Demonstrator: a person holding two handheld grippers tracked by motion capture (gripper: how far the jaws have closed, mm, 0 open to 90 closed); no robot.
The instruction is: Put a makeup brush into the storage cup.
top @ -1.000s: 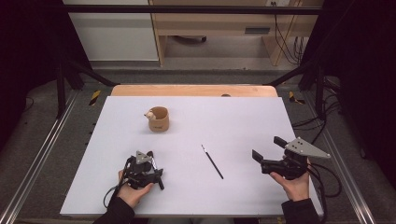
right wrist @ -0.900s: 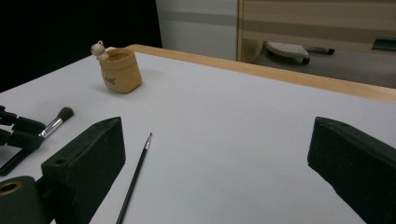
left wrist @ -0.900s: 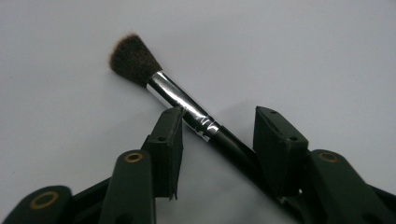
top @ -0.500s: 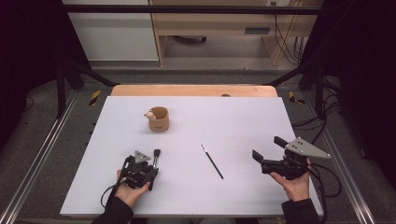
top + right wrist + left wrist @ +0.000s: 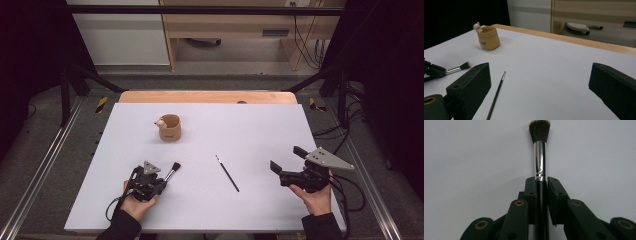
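The left gripper (image 5: 541,182) has just been closing and now clamps the thick brush (image 5: 540,152) at the table's (image 5: 260,125) seven o'clock; bristles point to one o'clock (pickup secured, lift comes next). The right gripper (image 5: 291,161) waits, jaws spread.

The left gripper (image 5: 161,181) is held low over the worktop (image 5: 260,125) near its front edge by the left hand (image 5: 134,202), pointing forward and to the right. Its fingers (image 5: 531,192) have just been closing and are clamped on a brush (image 5: 540,157). The right gripper (image 5: 289,160) is held at the right by the right hand (image 5: 316,197), pointing left, its fingers (image 5: 474,80) spread wide apart.
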